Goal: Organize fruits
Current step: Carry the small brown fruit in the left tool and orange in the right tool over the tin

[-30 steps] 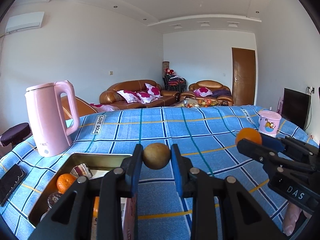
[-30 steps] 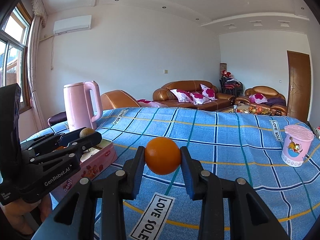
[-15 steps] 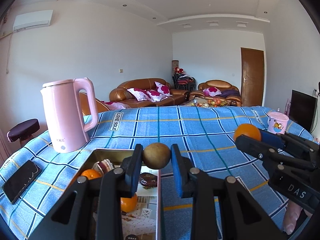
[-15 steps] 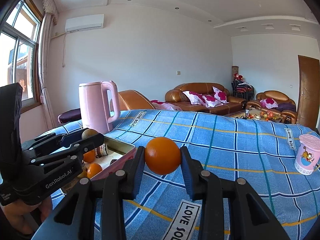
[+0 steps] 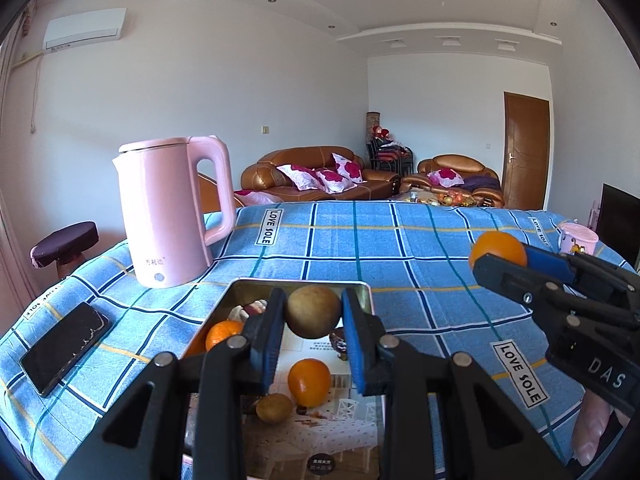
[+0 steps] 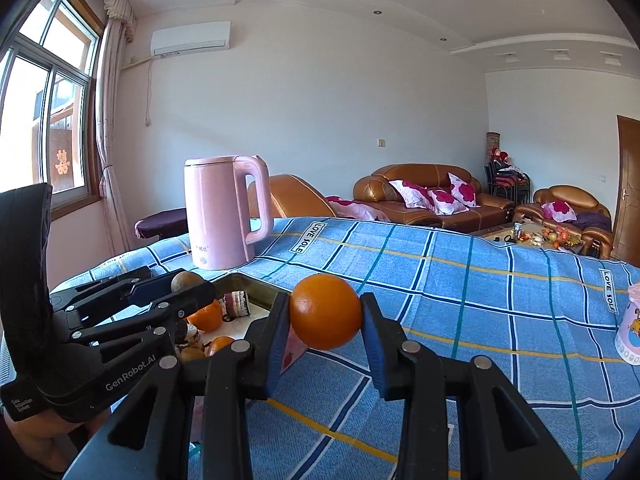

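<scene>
Blue checked cloth (image 5: 420, 264), fruit-filled tin (image 5: 362, 292)

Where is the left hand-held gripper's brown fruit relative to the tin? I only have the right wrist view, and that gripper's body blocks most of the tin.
Observer: The left hand-held gripper holds the brown fruit above the far half of the tin, not yet released.
Operator: What's under it?
Observer: A loose orange and a second brown fruit lie mid-tin. The near end shows only the printed floor.
Operator: Anything left of the tin?
Observer: A dark phone lies flat on the cloth, left of the tin and nearer than the pink kettle.
</scene>
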Available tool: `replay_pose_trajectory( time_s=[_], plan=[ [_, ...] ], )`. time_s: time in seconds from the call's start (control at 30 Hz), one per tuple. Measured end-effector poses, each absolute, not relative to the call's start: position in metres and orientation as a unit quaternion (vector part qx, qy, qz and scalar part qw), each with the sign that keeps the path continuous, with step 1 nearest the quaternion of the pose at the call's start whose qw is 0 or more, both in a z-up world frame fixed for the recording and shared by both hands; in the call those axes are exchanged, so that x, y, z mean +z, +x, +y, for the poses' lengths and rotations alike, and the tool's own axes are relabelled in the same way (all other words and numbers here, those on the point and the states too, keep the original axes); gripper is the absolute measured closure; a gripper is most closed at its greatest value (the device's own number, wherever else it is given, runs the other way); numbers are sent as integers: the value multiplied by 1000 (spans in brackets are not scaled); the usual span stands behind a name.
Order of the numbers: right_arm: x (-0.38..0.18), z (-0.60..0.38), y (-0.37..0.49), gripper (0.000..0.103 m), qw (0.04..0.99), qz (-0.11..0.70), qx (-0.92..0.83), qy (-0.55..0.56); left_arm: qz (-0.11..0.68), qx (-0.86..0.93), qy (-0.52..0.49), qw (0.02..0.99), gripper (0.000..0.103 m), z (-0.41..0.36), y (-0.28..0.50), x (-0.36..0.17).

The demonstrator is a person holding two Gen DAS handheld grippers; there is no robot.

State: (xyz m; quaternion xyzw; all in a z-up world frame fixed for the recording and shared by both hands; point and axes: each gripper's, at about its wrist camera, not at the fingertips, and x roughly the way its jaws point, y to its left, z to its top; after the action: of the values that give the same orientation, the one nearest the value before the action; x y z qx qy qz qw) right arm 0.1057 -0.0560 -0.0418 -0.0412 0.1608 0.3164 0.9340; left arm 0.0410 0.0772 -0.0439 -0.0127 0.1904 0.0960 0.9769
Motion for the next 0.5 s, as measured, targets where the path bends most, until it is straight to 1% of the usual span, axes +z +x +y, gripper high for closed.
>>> replay_pose_trajectory(
  time_s=[0.5],
  plan=[
    [-43,-17,105,66,921,168,347,-56,201,120,-23,972,73,102,33,-51]
  ],
)
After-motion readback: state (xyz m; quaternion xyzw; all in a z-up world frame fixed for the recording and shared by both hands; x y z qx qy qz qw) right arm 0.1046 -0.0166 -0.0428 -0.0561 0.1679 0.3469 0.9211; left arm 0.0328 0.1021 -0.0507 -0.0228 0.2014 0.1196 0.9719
